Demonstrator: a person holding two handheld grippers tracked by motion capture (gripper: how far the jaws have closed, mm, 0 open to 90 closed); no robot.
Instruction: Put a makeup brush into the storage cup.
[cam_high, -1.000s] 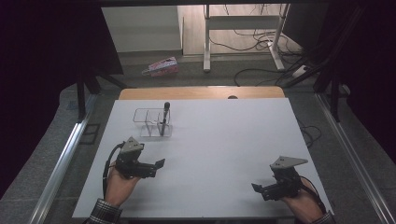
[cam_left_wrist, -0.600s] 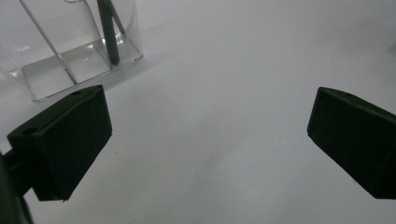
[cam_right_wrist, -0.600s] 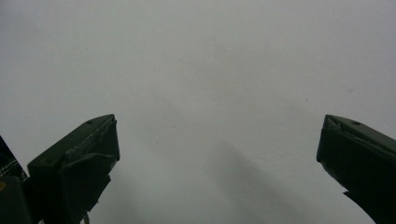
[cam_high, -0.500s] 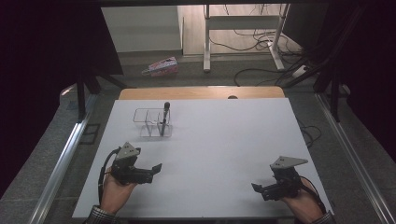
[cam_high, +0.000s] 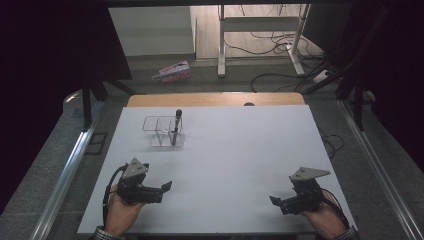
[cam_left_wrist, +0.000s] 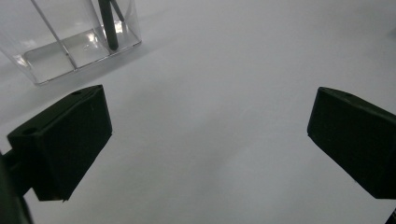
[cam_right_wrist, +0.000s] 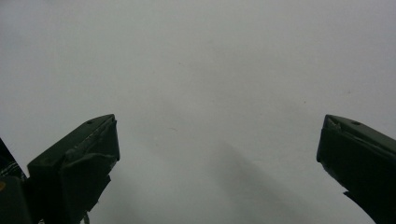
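A white table top (cam_high: 235, 150) seen from above, with a strip of bare wood along its far edge. Toward the far left of the table stands a clear plastic organizer (cam_high: 162, 131) divided into compartments. A dark pen (cam_high: 176, 127) stands nearly upright in its right-hand compartment.

At the near left, a hand holds the left gripper (cam_high: 165, 187) just above the table, well short of the organizer, its two black jaws spread wide with nothing between them. From the left gripper view, the organizer (cam_left_wrist: 70, 37) and the lower end of the pen (cam_left_wrist: 107, 25) sit ahead and to the left.

At the near right, another hand holds the right gripper (cam_high: 276, 201), jaws also wide apart and empty over bare white surface.

Beyond the table lies a dim room: grey floor, a metal desk frame (cam_high: 260, 35), tangled cables (cam_high: 285, 50), and a pink-and-white packet (cam_high: 172, 71) on the floor.
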